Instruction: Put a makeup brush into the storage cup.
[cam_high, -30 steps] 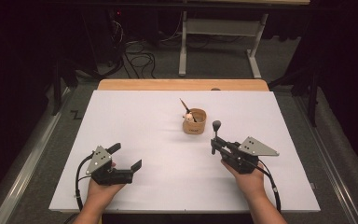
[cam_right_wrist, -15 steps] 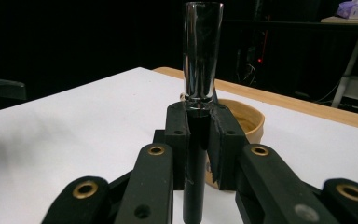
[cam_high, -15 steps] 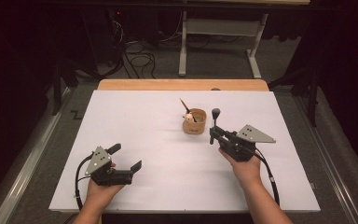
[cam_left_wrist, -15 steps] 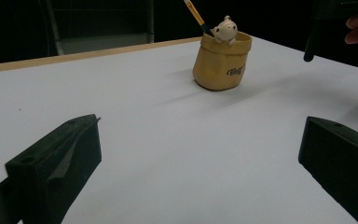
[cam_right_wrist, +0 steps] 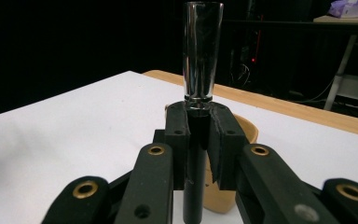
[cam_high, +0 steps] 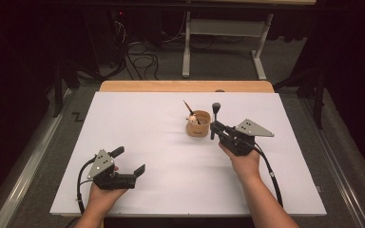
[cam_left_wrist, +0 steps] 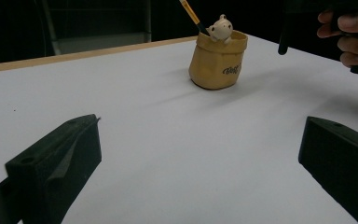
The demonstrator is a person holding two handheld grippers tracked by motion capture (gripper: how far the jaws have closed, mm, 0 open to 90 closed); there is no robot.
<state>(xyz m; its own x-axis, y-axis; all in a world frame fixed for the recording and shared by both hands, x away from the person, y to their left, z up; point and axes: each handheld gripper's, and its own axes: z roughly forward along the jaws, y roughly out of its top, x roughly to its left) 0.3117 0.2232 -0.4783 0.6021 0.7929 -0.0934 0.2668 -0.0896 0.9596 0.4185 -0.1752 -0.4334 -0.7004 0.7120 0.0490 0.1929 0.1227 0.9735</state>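
Jaws clamped on a dark pen (cam_high: 214,118), the right gripper (cam_high: 213,126) now stands just beside the small tan pot (cam_high: 197,127) near the middle of the white table (cam_high: 138,118), having moved forward and to the left over the past second from a spot closer to the person's edge. The pen is held upright, its shiny cap (cam_right_wrist: 202,51) rising above the closed jaws in the right gripper view, with the pot's rim showing just behind them. The advance suggests the pen is being carried to the pot to be dropped in; it is not yet over the opening, so a lift and a short shift toward the pot likely remain.

The left gripper (cam_high: 128,164) rests near the front left of the table, unmoved, its jaws spread wide and holding nothing; the left gripper view looks between them toward the pot (cam_left_wrist: 217,60) well away.

Count: one pot; one pen in the grip; one pencil (cam_high: 188,108) with an orange shaft already leaning in the pot; one small pale figure (cam_left_wrist: 220,28) peeking over its rim; two grippers.
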